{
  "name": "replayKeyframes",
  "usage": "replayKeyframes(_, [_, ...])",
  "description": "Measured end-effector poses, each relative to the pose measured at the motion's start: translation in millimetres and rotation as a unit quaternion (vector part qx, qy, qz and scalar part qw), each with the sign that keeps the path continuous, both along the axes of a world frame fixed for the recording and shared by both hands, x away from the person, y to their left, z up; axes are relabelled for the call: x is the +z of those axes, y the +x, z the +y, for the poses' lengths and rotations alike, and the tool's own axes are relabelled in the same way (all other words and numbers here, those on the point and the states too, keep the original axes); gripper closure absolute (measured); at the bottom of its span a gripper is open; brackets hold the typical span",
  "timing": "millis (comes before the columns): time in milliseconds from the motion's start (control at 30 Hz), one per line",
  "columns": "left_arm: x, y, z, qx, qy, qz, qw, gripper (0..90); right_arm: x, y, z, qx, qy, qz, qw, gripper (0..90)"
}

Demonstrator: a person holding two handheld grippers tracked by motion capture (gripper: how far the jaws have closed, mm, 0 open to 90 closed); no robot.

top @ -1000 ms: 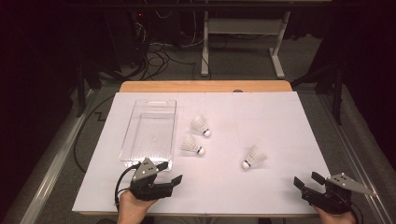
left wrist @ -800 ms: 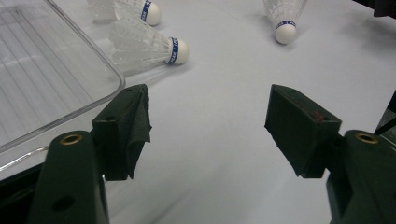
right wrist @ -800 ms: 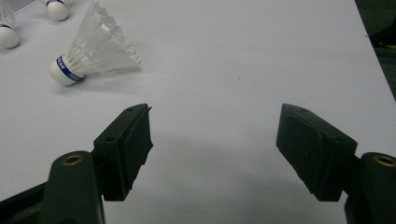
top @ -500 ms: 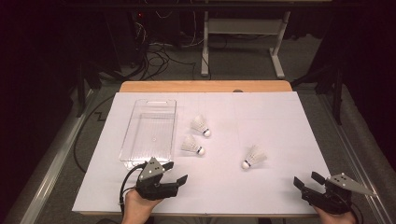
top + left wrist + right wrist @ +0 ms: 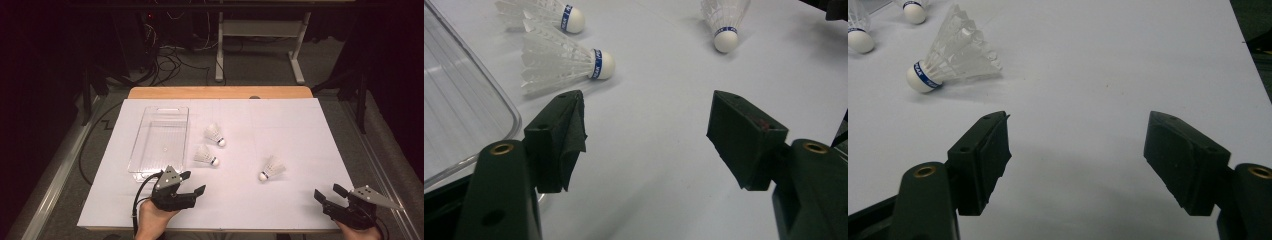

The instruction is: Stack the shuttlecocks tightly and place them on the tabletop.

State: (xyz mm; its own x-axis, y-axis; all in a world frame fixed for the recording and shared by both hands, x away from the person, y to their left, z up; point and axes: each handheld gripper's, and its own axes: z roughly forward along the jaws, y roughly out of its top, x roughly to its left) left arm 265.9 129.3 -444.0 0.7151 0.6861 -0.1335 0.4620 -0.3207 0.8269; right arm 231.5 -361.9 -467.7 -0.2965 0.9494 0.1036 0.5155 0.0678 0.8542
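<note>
Three white shuttlecocks lie on the white table sheet: one (image 5: 214, 134) nearest the tray, a second (image 5: 205, 156) just in front of it, and a third (image 5: 270, 168) further right. A clear plastic tray (image 5: 161, 142) sits empty at the left. My left gripper (image 5: 192, 183) hovers near the tray's front corner, open, with the second shuttlecock (image 5: 564, 66) just beyond its jaws. At the table's front right my right gripper (image 5: 330, 193) is open too, and the third shuttlecock (image 5: 952, 57) lies ahead to its left.
The white sheet (image 5: 290, 130) covers a wooden table whose far edge (image 5: 220, 92) shows. Cables and a desk frame (image 5: 257, 45) stand on the floor behind. The tray's rim (image 5: 499, 105) sits close beside my left jaw.
My left gripper has slid right and slightly forward along the front of the tray, toward the shuttlecocks. The right gripper has stayed put.
</note>
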Motion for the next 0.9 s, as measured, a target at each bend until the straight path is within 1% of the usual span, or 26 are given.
replayKeyframes(167, [1.3,2.9,-5.6,0.000,0.006,-0.002,1.0000,32.3,0.1,0.0,0.0,0.000,0.000,-0.001,1.0000,26.7])
replayKeyframes(300, [4.8,5.2,-13.0,-0.004,0.014,-0.009,0.9998,32.6,0.1,0.0,0.0,0.000,0.000,0.000,1.0000,26.7])
replayKeyframes(467, [8.2,10.5,-20.1,-0.007,0.021,-0.006,0.9997,32.8,0.1,-0.1,-0.3,0.000,0.001,-0.001,1.0000,26.7])
replayKeyframes(667, [12.1,19.4,-24.9,-0.003,0.025,0.013,0.9996,32.8,0.1,0.4,1.0,0.002,0.000,0.000,1.0000,26.6])
replayKeyframes(800, [16.3,23.9,-27.8,0.002,0.027,0.019,0.9995,33.1,0.2,0.4,0.6,0.002,0.002,0.000,1.0000,26.6])
replayKeyframes(900, [18.8,27.9,-30.2,0.004,0.035,0.026,0.9990,33.1,0.2,0.5,1.0,0.003,0.002,0.000,1.0000,26.6])
